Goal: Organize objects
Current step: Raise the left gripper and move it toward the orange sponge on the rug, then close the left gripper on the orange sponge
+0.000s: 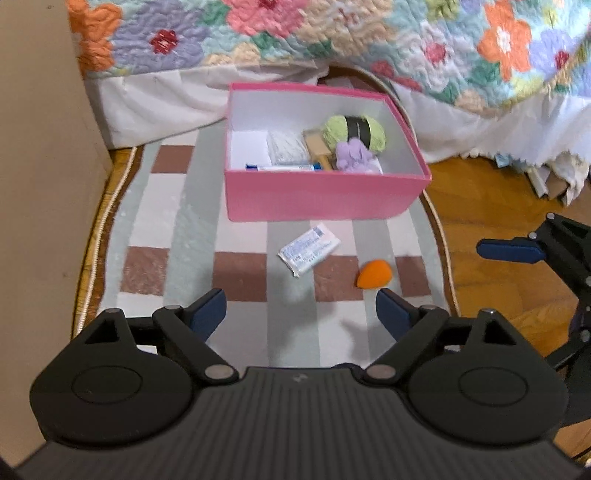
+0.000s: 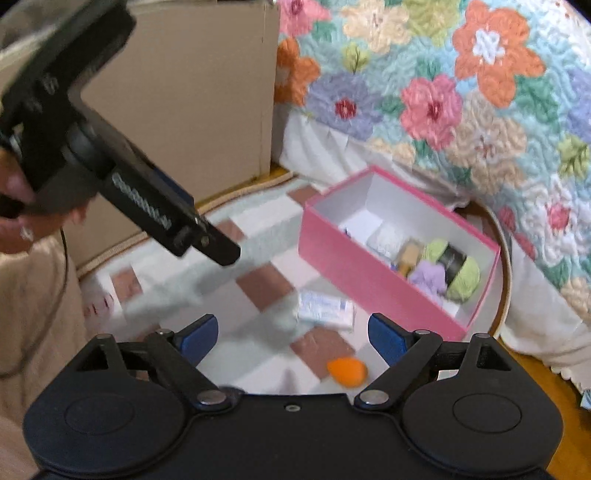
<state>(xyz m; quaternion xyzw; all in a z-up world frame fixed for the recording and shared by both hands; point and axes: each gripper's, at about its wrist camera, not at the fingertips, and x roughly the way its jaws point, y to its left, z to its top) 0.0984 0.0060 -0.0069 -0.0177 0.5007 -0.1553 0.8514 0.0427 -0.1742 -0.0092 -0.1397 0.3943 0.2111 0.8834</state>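
A pink box (image 1: 317, 199) (image 2: 354, 269) stands open on the checked rug. It holds a green yarn ball (image 1: 354, 131) (image 2: 460, 271), a purple plush (image 1: 356, 157) (image 2: 428, 277), a wooden brush, a white packet and a blue-capped tube. On the rug in front lie a white tissue packet (image 1: 309, 249) (image 2: 325, 308) and an orange sponge (image 1: 373, 274) (image 2: 347, 370). My left gripper (image 1: 301, 310) is open and empty above the rug, short of both. My right gripper (image 2: 293, 334) is open and empty, above the sponge and packet.
The checked oval rug (image 1: 177, 229) lies on a wooden floor (image 1: 495, 206). A bed with a floral quilt (image 1: 332, 33) (image 2: 461, 92) stands behind the box. A beige cabinet (image 1: 40, 147) (image 2: 207, 92) stands at the left.
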